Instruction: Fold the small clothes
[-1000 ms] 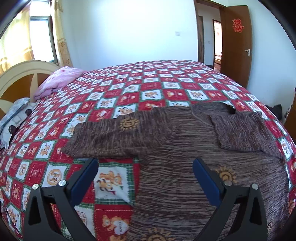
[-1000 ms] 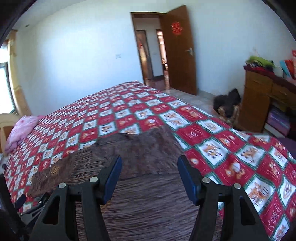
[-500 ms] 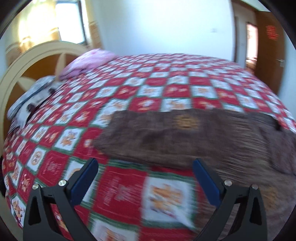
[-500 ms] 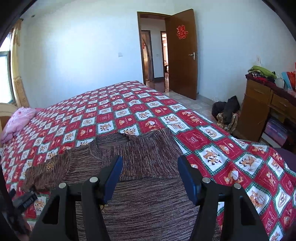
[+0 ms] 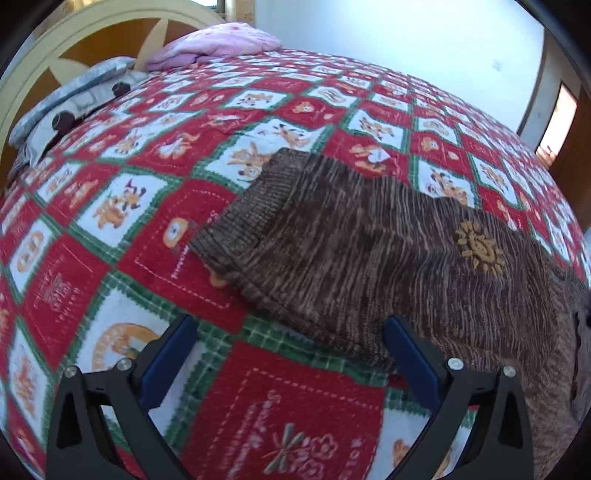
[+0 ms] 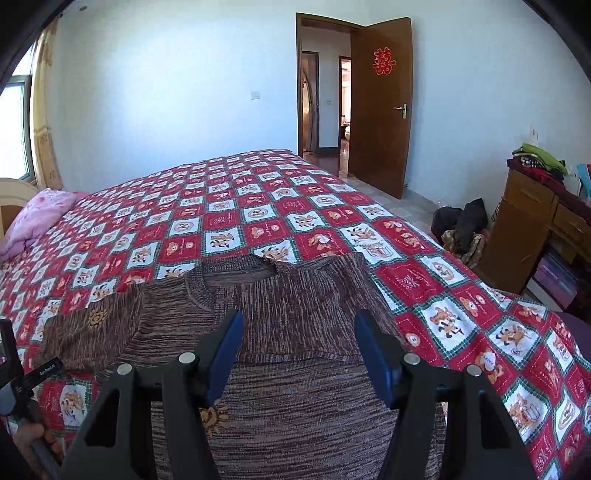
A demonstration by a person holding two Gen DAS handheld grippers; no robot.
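Note:
A small brown knitted sweater (image 6: 288, 317) with orange sun patches lies flat on the bed. Its right sleeve is folded in over the chest. Its left sleeve (image 5: 332, 236) stretches out sideways, cuff (image 5: 243, 210) toward the headboard. My left gripper (image 5: 288, 350) hovers open just short of that sleeve's near edge, with nothing between its blue pads. My right gripper (image 6: 295, 350) stands open above the sweater's body, empty as well. The left tool's black handle (image 6: 22, 373) and a hand show at the right wrist view's lower left.
The red, white and green cartoon quilt (image 6: 258, 206) covers the whole bed. A pink pillow (image 5: 218, 44) and a grey one (image 5: 74, 96) lie by the cream headboard (image 5: 85, 33). A wooden dresser (image 6: 532, 225) with clothes, dark bags (image 6: 461, 229) on the floor and an open door (image 6: 380, 107) stand to the right.
My left gripper swung left along the sweater and dropped closer, from the body to the outstretched sleeve near its cuff. My right gripper shifted slightly and stayed open over the body.

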